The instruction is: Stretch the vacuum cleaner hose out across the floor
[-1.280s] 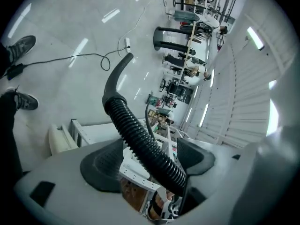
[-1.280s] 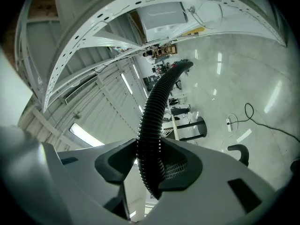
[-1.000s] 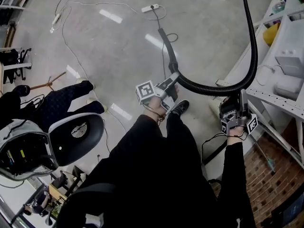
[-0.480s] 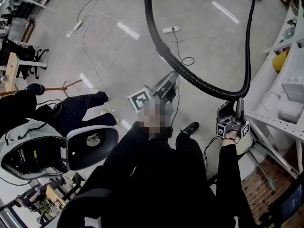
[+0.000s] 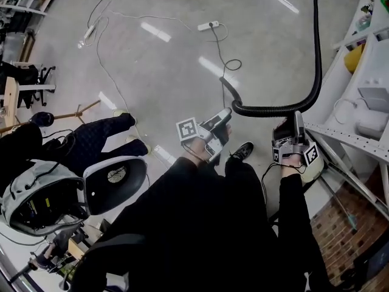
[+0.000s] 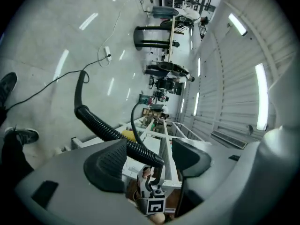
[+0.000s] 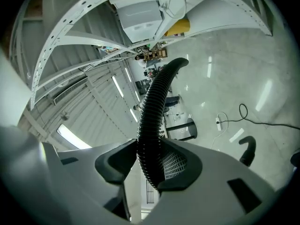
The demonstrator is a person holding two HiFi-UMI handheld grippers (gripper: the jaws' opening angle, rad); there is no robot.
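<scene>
Grey polished floor [image 5: 164, 72] fills most of the head view, but the person's black clothing covers its lower middle, and the hose [image 5: 317, 53] runs off the top edge, so its far end cannot be seen. White shelving [image 5: 364, 132] crowds the right side, a chair [image 5: 115, 175] and another person's legs [image 5: 97, 135] sit at the left, and the widest open room lies ahead around a power strip [image 5: 208, 25] and its thin cables. Black and ribbed, the hose comes down beside the shelving, hooks leftward just above the floor and ends in a short upturned stub. The right gripper [image 5: 290, 121] clamps it, both pads pressed on the ribs near the bend. The left gripper [image 5: 222, 117] has just been opening its jaws; they stand wide with nothing gripped, the hose lying close beyond them
</scene>
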